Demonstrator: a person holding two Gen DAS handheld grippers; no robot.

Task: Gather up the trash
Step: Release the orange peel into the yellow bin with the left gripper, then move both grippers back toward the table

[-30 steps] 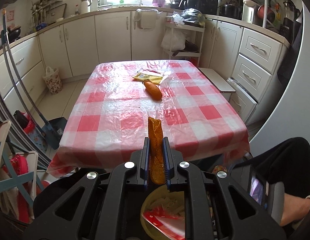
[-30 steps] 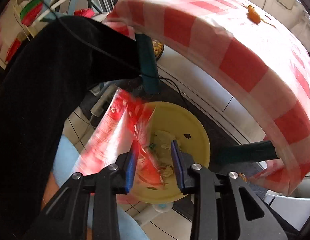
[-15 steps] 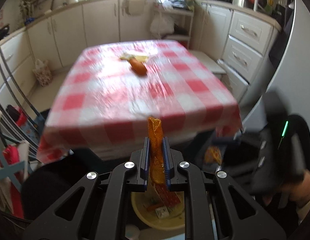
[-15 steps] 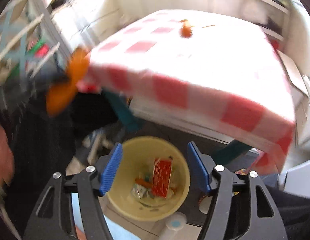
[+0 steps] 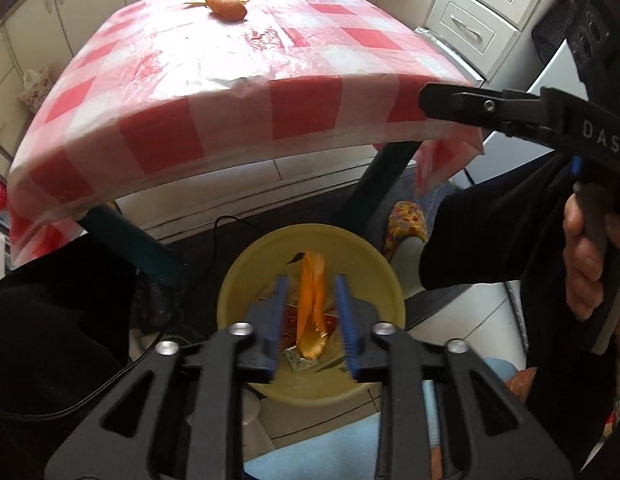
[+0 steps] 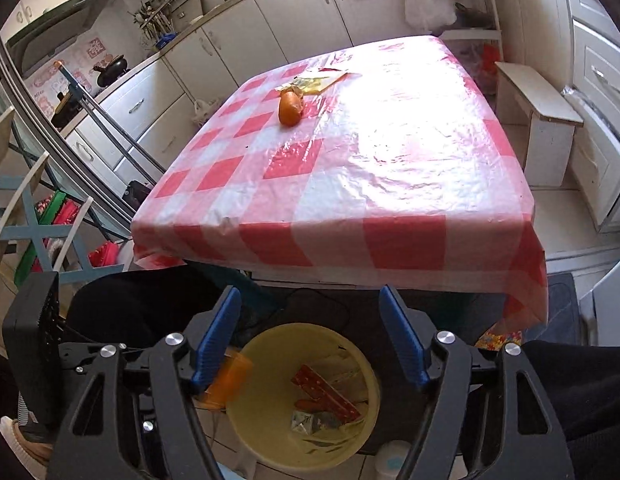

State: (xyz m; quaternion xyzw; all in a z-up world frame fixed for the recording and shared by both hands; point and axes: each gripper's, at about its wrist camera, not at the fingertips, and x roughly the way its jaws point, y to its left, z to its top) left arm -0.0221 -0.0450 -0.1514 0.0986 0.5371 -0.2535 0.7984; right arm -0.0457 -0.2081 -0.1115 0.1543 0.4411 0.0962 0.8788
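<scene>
We dropped trash into the yellow bin (image 5: 246, 276).
Our left claw (image 5: 311, 308) had just been opening around the orange peel (image 5: 312, 300); our right claw (image 6: 310, 334) gaped empty.

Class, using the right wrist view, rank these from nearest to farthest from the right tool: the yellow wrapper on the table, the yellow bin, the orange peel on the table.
1. yellow bin, directly below the right tool.
2. orange peel, mid-table.
3. yellow wrapper, just behind the peel.
</scene>
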